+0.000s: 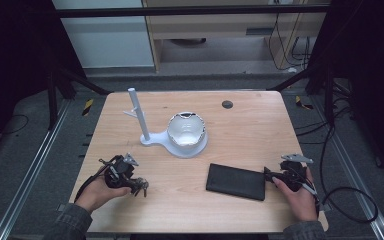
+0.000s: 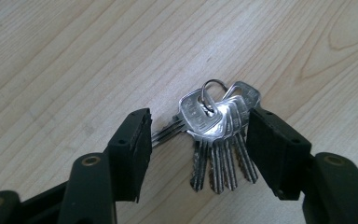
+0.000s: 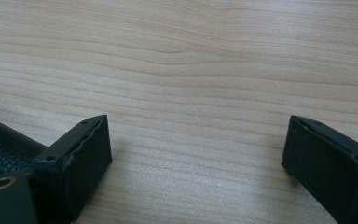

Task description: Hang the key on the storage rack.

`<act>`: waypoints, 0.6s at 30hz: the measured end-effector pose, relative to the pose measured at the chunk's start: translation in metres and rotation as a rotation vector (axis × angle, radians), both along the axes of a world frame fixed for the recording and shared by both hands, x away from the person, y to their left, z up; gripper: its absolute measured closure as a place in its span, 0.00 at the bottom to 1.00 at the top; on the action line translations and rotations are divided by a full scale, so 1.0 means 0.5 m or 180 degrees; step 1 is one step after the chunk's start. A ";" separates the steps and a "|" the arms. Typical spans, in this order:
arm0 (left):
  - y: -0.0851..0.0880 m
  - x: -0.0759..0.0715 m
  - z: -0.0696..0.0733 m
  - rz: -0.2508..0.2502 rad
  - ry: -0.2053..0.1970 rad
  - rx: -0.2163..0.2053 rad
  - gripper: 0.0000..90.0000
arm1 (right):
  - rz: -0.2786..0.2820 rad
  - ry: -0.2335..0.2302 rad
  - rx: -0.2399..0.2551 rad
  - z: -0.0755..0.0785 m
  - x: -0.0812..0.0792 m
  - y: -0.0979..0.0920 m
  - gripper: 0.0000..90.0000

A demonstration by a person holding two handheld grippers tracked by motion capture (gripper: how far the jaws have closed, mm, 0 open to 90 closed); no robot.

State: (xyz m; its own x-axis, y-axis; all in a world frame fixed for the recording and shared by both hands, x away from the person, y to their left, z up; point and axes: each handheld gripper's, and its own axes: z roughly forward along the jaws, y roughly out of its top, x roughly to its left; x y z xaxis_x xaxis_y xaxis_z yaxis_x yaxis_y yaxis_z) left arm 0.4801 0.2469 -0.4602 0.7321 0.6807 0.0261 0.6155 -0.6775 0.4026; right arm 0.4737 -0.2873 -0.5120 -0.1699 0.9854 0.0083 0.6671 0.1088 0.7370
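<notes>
In the high view, the light wooden table [image 1: 240, 125] with rounded corners takes the middle of the frame. At the lower left, the left gripper [image 1: 139, 187] is held low over a bunch of silver metal keys [image 1: 141, 187]. At the lower right, the right gripper [image 1: 268, 175] points at the short edge of a flat black rectangular wallet [image 1: 236, 181] with a grained surface. Above the centre stands a white plastic stand [image 1: 145, 131] with a thin upright post, and on its round base sits a white glossy bowl [image 1: 185, 129]; what is inside it cannot be told.

In the left gripper view, the keys [image 2: 214, 126], joined on a thin ring, lie on the wood grain between the two black jaws. One jaw touches the bunch at the right, the other stands apart, so nothing is clamped.

In the right gripper view, the jaws stand wide apart over bare wood, and the wallet [image 3: 2, 144] lies at the lower left beside one jaw.
</notes>
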 end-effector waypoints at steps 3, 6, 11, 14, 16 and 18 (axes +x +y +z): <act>0.000 0.003 -0.005 -0.0048 0.0041 0.0011 0.42 | 0.0000 -0.0001 0.0008 0.000 0.000 0.000 0.09; -0.002 0.007 -0.010 -0.0063 0.0080 0.0032 0.40 | -0.0009 0.0003 0.0014 0.000 0.000 0.001 0.09; -0.002 0.014 -0.018 -0.0053 0.0157 0.0003 0.39 | -0.0002 0.0004 0.0007 0.000 -0.001 0.000 0.09; -0.001 0.013 -0.019 -0.0070 0.0157 0.0014 0.39 | -0.0003 0.0004 0.0008 0.000 -0.001 0.000 0.09; 0.000 0.011 -0.016 -0.0058 0.0180 0.0009 0.45 | -0.0002 0.0004 0.0007 0.000 -0.001 0.000 0.09; -0.001 0.007 -0.015 -0.0071 0.0186 0.0030 0.48 | -0.0004 0.0004 0.0008 0.000 -0.001 0.000 0.09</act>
